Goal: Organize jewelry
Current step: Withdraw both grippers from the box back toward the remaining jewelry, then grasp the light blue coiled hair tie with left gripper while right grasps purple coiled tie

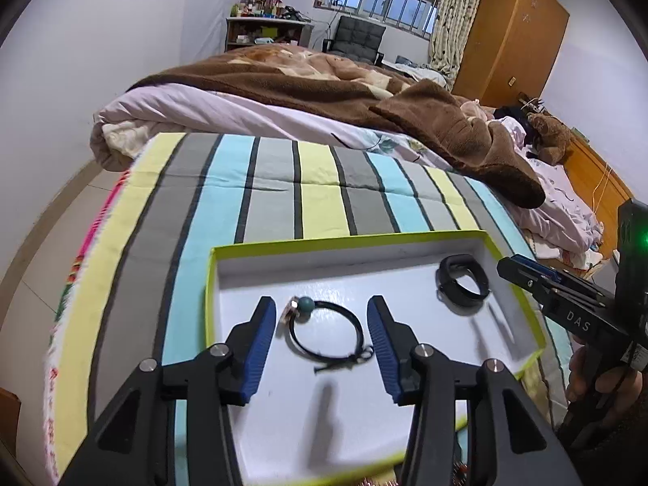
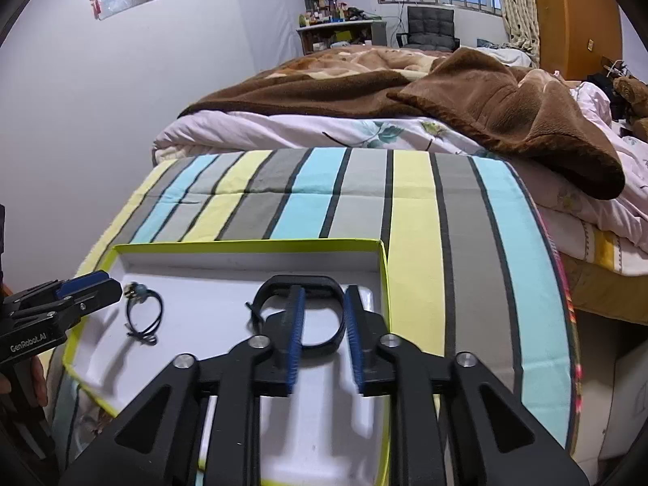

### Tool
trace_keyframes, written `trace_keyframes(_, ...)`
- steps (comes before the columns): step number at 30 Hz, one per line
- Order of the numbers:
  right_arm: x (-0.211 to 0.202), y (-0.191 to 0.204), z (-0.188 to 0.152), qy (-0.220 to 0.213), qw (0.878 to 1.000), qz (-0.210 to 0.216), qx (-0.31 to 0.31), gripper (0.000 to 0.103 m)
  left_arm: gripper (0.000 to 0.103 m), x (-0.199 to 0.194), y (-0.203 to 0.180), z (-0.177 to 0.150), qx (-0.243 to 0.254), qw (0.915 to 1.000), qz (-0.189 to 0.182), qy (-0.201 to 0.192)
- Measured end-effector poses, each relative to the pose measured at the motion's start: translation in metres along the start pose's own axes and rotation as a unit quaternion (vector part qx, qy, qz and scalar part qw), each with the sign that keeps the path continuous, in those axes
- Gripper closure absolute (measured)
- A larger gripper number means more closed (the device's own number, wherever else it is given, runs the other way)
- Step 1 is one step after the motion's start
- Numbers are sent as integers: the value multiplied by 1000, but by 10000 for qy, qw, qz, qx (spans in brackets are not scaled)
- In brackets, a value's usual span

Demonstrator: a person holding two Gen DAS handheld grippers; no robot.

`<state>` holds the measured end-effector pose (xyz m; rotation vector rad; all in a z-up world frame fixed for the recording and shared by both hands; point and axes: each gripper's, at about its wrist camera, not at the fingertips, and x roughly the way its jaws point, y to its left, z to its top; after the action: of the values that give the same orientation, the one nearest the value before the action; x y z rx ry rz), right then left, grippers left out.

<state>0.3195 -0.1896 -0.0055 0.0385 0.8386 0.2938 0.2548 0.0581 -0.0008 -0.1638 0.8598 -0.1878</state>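
both grippers, left gripper [image 1: 322, 320] and right gripper [image 2: 322, 301], gape empty above tray [image 1: 364, 239].

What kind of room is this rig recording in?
A lived-in bedroom, most likely at home: a bed with a rumpled brown fleece blanket, a tall orange-brown wooden wardrobe, and a brown teddy bear by the pillows.

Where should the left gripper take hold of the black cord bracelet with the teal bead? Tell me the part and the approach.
Grip the black cord bracelet at its teal bead, probably coming from above, one pad on each side. The thin cord lies flat on the tray floor and gives little to pinch; the bead stands higher. The left gripper already stands open over the loop.
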Motion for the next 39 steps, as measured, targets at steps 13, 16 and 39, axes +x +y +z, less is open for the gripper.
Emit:
trace_keyframes(13,-74,8,-51,-240,9994,234,-41,64,48,-67,-6,-59,-187,9993,88,-299)
trace_keyframes(16,-85,9,-66,-210,9996,211,-37,64,48,-77,-5,-76,-352,9988,63,-322)
trace_keyframes(39,-88,23,-149,458,9978,-33,-478,65,48,-64,-13,-152,-16,9979,614,205)
